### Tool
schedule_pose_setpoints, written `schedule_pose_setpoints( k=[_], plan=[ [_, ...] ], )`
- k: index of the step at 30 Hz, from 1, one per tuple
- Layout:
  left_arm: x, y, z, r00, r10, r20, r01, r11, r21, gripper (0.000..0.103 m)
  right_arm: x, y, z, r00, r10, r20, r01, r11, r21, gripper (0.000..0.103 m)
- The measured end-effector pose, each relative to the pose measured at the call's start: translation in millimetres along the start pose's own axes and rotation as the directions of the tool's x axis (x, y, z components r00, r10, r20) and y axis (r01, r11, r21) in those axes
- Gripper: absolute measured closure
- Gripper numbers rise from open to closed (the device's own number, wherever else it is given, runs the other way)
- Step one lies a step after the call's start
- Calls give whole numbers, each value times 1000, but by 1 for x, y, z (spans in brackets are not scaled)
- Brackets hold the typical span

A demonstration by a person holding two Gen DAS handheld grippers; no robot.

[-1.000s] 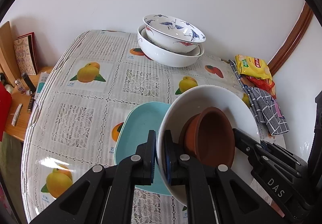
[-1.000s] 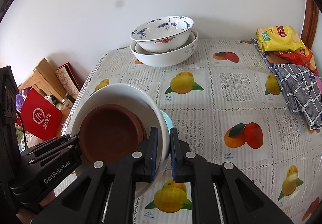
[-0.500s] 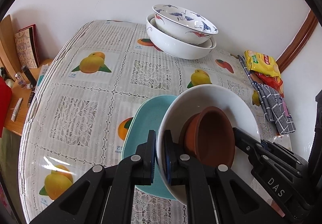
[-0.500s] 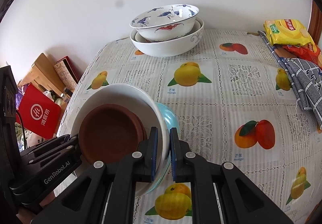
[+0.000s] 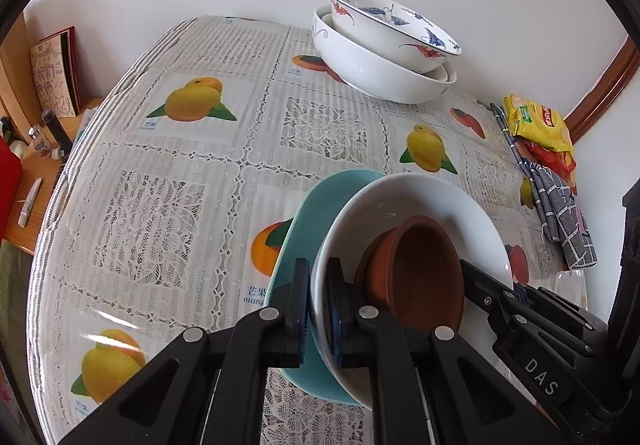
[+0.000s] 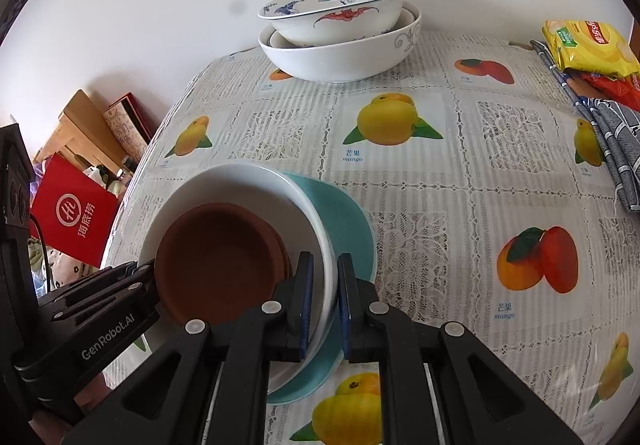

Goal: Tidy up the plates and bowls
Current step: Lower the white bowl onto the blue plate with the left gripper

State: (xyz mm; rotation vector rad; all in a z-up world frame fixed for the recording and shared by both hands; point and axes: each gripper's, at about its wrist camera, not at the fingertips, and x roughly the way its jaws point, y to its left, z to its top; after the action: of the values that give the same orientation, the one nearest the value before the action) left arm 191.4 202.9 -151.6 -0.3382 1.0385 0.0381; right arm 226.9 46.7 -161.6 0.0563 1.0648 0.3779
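White bowl, holding a brown bowl, sat above the teal plate on the table. Left gripper and right gripper each pinched its rim. Patterned bowl nested in a large bowl.

A small brown clay bowl sits inside a big white bowl. Under them, near the table's front edge, is a flat teal plate. At the back edge, a white bowl painted with blue birds sits inside a wide white bowl. A yellow snack bag and a grey checked cloth lie along the right edge.
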Motion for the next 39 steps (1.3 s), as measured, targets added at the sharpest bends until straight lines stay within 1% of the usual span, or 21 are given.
schedule_pose_setpoints(
  k=[5, 13, 15, 19, 25, 28, 31, 33, 36, 39],
  plan=[
    [0, -2, 1, 1000, 8, 11, -8, 1000, 14, 93, 0, 2, 0, 1000, -11, 4, 11, 1000, -21, 91],
    [0, -1, 1, 1000, -1, 10, 1, 1000, 11, 93, 1, 3, 0, 1000, -19, 7, 20, 999, -42, 91],
    [0, -1, 1, 1000, 1, 10, -1, 1000, 14, 92, 1, 2, 0, 1000, -25, 5, 25, 999, -42, 89],
    [-1, -1, 1, 1000, -1, 10, 1, 1000, 12, 92, 1, -1, 1, 1000, -5, 1, 5, 999, -38, 86],
    [-1, 0, 1, 1000, -3, -1, 3, 1000, 9, 90, -2, -1, 0, 1000, -11, 4, 11, 999, -39, 86],
    [-2, 2, 1, 1000, 5, -10, -5, 1000, 3, 87, -8, 1, 0, 1000, -24, 16, 24, 999, -47, 84],
    [-4, 1, -1, 1000, 13, -16, -13, 1000, 3, 86, -13, 1, -1, 999, -30, 24, 31, 998, -51, 82],
    [-5, 0, -2, 999, 26, -21, -26, 1000, 6, 86, -15, -1, -2, 999, -37, 26, 38, 998, -49, 77],
    [-9, -2, -4, 999, 34, -22, -34, 999, 8, 85, -20, -4, -4, 999, -25, 28, 26, 999, -42, 75],
    [-17, -3, -6, 999, 46, -12, -46, 999, 7, 81, -26, -5, -8, 999, -23, 34, 25, 999, -45, 72]
  ],
)
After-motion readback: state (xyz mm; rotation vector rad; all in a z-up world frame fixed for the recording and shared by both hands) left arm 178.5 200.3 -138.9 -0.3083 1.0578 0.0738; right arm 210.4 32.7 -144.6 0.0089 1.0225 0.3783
